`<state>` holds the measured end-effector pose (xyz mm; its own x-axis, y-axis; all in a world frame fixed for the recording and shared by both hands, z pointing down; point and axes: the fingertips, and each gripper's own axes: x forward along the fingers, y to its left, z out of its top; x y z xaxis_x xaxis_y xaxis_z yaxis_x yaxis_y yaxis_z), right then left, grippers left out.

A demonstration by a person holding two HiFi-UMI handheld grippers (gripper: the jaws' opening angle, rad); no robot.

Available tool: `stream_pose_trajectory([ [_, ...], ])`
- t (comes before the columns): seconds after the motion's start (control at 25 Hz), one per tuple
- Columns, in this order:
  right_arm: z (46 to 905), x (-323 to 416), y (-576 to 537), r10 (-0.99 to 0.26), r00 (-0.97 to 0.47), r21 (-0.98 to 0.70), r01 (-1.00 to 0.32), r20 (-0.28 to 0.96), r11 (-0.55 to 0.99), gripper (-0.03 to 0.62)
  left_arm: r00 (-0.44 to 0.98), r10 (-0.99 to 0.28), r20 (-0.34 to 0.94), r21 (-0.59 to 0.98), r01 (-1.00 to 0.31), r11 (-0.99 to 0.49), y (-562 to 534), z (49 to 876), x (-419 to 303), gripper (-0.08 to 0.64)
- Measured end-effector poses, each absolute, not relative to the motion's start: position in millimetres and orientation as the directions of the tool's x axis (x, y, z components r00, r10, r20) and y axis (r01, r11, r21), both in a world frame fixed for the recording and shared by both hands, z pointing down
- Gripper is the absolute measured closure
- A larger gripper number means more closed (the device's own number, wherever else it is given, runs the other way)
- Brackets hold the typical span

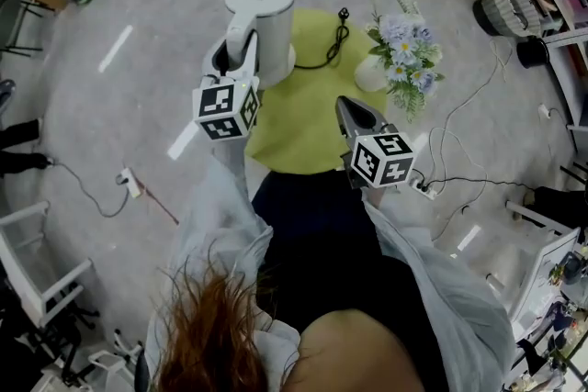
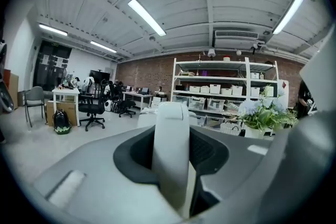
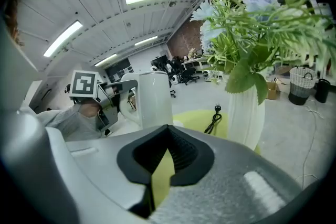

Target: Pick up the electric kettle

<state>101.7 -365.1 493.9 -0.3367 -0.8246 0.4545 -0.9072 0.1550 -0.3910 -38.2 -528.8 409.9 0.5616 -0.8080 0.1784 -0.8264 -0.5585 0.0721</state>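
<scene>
Two grippers in hand. Left gripper [image 1: 237, 55]: jaws partway in and clamped on the handle [image 2: 171, 149] of the kettle [image 1: 266, 18], one pad on each side. The white handle stands upright and fills the gap.

Kettle: white, lid on, upright, body on the far side of my left gripper. From the head view it shows over the far left edge of the table [image 1: 294, 133], partly over grey floor [image 1: 110, 124]. Cannot tell whether its base touches the table.

Right gripper [image 1: 352, 113]: tips together, nothing held. Only a thin wedge of yellow-green table top shows between the pads. It hangs over the near right part of the table, well apart from the kettle.

Outward: black cord [image 1: 335, 37] lies on the table just right of the kettle, plug at the far end. White vase [image 1: 370, 73] stands at the table's right edge, holding pale blue and white flowers [image 1: 404, 50] with green leaves. Beyond, in the left gripper view: shelves [image 2: 220, 92] of boxes against a brick wall, and office chairs [image 2: 92, 110] by desks.
</scene>
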Motion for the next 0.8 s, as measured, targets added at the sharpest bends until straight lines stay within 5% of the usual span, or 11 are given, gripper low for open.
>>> stream_pose_trajectory([
  [0.8, 487.2, 62.7, -373.8, -0.784, -0.46, -0.388, -0.87, 0.416, 0.304, 0.591, 0.469, -0.866, 0.175, 0.066, -0.883, -0.465, -483.9, 398.7, -100.0, 0.405],
])
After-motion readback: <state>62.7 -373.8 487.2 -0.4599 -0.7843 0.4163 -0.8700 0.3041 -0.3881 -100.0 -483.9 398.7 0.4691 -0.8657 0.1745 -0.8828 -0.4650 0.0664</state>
